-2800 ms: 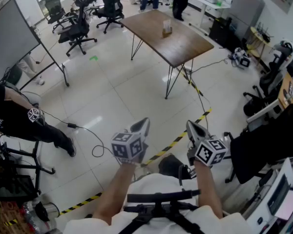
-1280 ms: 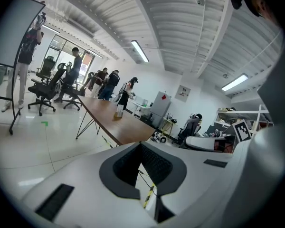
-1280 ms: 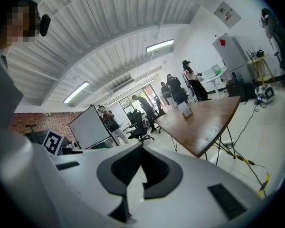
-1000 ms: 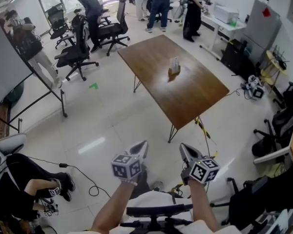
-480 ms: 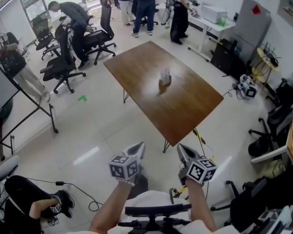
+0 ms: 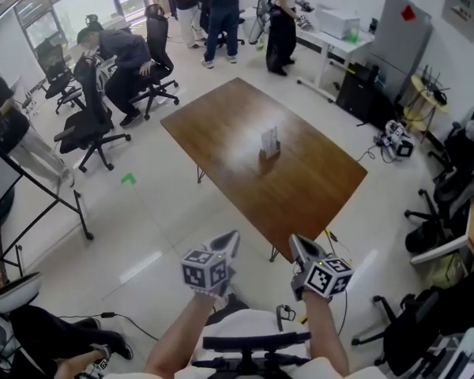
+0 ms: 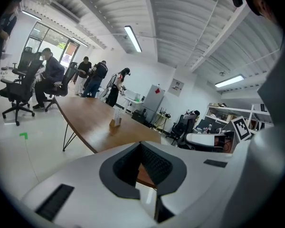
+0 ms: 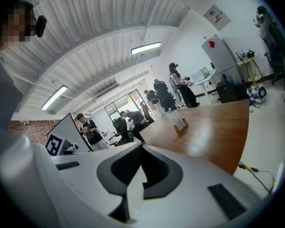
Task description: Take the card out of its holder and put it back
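Observation:
A white card stands upright in a small wooden holder (image 6: 269,144) near the middle of a brown wooden table (image 6: 300,188). The holder is also seen far ahead in the left gripper view (image 7: 116,120) and the right gripper view (image 8: 180,121). My left gripper (image 6: 231,238) and right gripper (image 6: 295,243) are held side by side in the air, short of the table's near corner and pointing at it. Both are shut with nothing between the jaws, whose tips meet (image 7: 141,144) (image 8: 142,146).
Several people and black office chairs (image 6: 91,129) are beyond the table's far left. A whiteboard stand (image 6: 39,188) is at the left. Desks, a grey cabinet (image 6: 399,34) and chairs line the right wall. A cable (image 6: 344,287) lies on the floor under the table's near corner.
The table with the card holder has come closer to both grippers as the person walked toward it. Both grippers stay shut and side by side.

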Motion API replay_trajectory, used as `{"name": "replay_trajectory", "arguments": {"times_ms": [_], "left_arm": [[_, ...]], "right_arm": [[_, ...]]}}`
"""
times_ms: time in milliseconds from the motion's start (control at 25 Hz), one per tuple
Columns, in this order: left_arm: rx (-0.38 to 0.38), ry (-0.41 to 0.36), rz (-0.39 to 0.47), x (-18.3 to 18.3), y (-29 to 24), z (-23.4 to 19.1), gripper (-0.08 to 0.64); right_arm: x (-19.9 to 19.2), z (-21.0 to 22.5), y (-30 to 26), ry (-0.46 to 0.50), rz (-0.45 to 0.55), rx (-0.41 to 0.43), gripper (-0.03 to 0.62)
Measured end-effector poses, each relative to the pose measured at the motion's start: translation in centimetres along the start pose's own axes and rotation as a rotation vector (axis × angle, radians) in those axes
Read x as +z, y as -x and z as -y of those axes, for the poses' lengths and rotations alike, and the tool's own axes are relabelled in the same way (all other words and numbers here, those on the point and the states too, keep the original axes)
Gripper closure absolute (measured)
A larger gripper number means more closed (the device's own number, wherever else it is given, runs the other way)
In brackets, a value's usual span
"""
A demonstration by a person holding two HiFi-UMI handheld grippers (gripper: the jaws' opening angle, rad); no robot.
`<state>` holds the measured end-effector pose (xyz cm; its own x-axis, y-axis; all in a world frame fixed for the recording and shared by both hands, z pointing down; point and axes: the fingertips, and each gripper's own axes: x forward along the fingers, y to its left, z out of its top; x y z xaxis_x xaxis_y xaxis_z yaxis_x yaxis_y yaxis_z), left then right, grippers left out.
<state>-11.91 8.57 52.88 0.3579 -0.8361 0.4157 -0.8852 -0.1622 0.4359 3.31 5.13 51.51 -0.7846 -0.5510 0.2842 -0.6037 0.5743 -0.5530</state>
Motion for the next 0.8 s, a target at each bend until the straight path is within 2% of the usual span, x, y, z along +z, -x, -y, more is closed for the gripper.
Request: {"name": "replay_trajectory", "arguments": {"times_ms": [320, 800], "left_arm": [[-0.041, -0.001, -0.011, 3.2, -1.3, -5.5, 0.56], [-0.089, -0.029, -0.055, 6.5, -7.2, -9.1, 0.56]], "right_arm": [[1.4, -1.2, -5.7, 0.026, 0.0, -0.071, 0.583], [4.8, 1.1, -11.0, 0.002, 0.034, -0.105, 0.583]]}}
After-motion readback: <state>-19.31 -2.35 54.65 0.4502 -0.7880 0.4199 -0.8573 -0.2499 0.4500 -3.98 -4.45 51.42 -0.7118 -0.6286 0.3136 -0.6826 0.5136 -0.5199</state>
